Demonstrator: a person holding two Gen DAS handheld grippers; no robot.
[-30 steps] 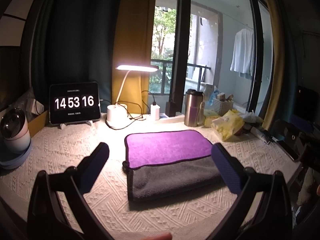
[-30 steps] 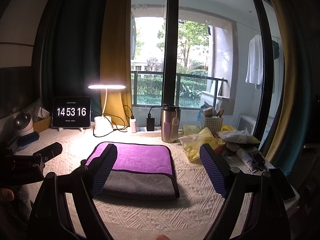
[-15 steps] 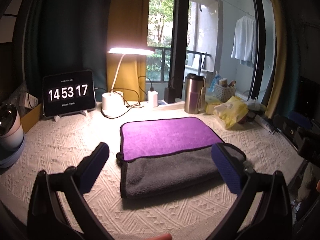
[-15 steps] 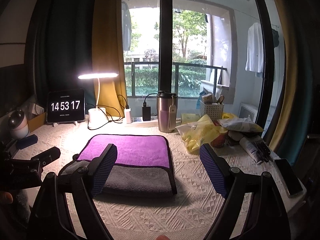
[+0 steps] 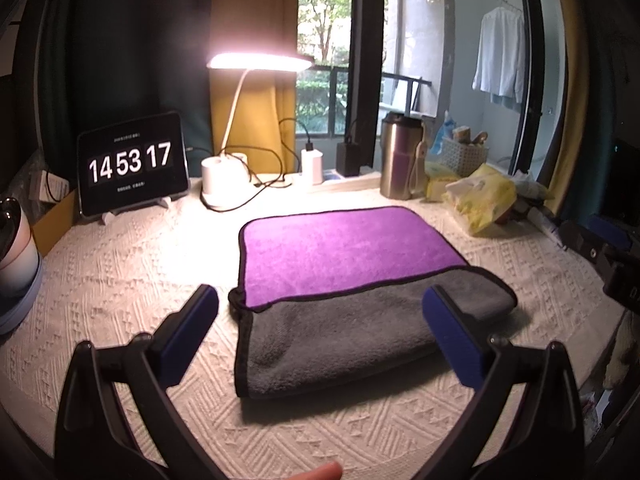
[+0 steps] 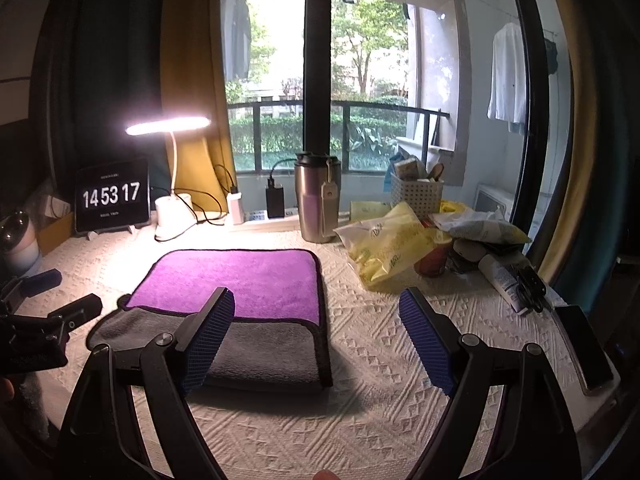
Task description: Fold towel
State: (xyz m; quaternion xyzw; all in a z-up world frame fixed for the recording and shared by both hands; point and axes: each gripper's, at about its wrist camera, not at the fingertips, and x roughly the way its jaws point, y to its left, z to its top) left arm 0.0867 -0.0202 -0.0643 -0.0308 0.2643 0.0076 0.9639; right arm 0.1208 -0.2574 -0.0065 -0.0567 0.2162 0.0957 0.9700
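Since both your left gripper (image 5: 320,320) and right gripper (image 6: 316,328) hover with jaws spread and empty, nothing's gripped. Towel (image 5: 344,280) lies folded mid-table on the cloth (image 5: 120,272), gray layer nearest you, likely ready for another fold.

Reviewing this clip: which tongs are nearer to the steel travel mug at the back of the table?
Right, as far as I can judge. The right tongs hover over the towel's right edge, in line with the mug. The left tongs hang over its left part, farther off.
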